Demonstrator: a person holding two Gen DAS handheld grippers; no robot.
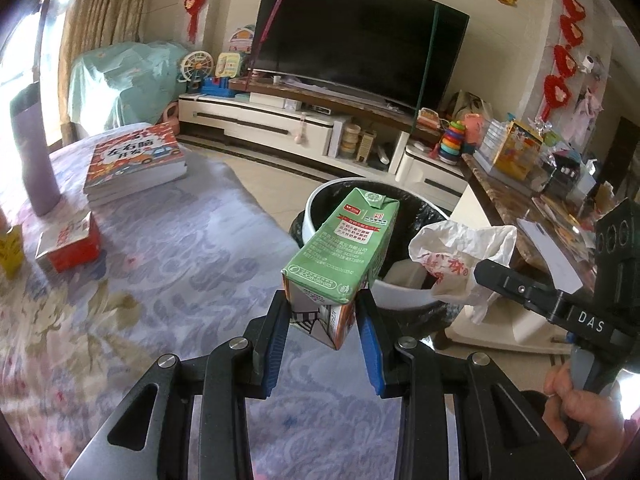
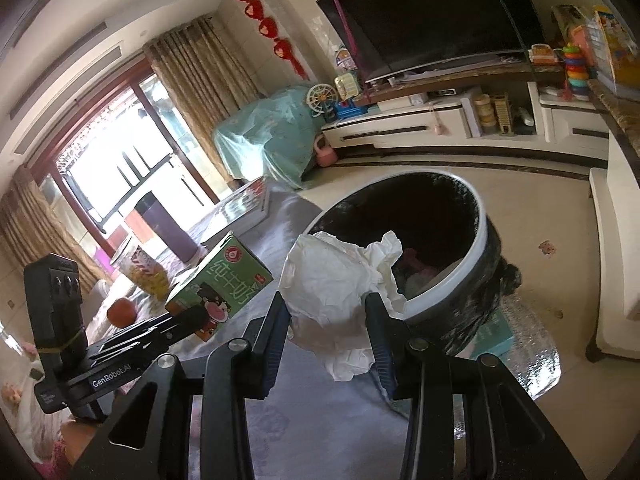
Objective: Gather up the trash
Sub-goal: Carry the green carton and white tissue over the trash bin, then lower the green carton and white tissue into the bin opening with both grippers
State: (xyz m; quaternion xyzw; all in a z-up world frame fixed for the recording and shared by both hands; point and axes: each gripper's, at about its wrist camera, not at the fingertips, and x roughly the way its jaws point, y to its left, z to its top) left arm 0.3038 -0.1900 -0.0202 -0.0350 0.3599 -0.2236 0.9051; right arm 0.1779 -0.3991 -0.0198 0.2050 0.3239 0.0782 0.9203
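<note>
My left gripper is shut on the lower end of a green milk carton, which tilts up toward a round white-rimmed bin lined with a black bag. The carton hangs over the near rim of the bin. My right gripper is shut on a crumpled white paper wrapper, held at the near-left rim of the same bin. In the left wrist view the right gripper reaches in from the right with the wrapper above the bin. The carton and left gripper show at left in the right wrist view.
A table with a purple floral cloth holds a stack of books, a purple tumbler and a red-and-white box. A TV on a white stand is behind the bin. A cluttered counter lies to the right.
</note>
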